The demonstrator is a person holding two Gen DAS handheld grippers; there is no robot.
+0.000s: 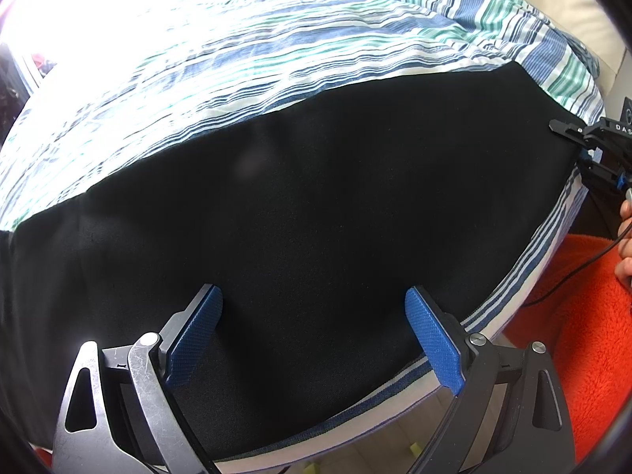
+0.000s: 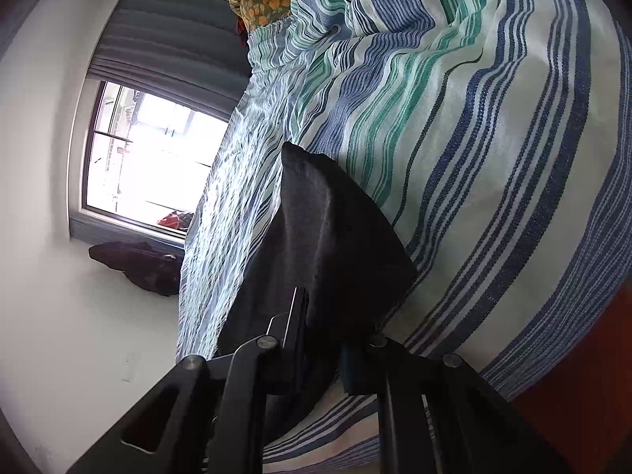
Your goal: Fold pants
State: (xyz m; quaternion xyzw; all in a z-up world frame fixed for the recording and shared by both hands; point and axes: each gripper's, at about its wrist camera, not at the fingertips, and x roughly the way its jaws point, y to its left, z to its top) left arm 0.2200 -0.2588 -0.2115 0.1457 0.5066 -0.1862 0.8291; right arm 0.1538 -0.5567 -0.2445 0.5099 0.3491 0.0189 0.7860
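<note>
One pair of black pants (image 1: 300,213) lies spread flat along the near edge of a bed covered by one sheet (image 1: 276,47) striped in blue, green and white. The left hand-held gripper (image 1: 314,308) hovers just over the dark cloth, its two blue-padded fingers (image 1: 432,339) spread wide and holding nothing. The right hand-held gripper (image 2: 328,339) is turned on its side at the far end of the pants, its two black fingers closed on a raised fold of the fabric. One window (image 2: 154,154) glows bright beyond the bed.
</note>
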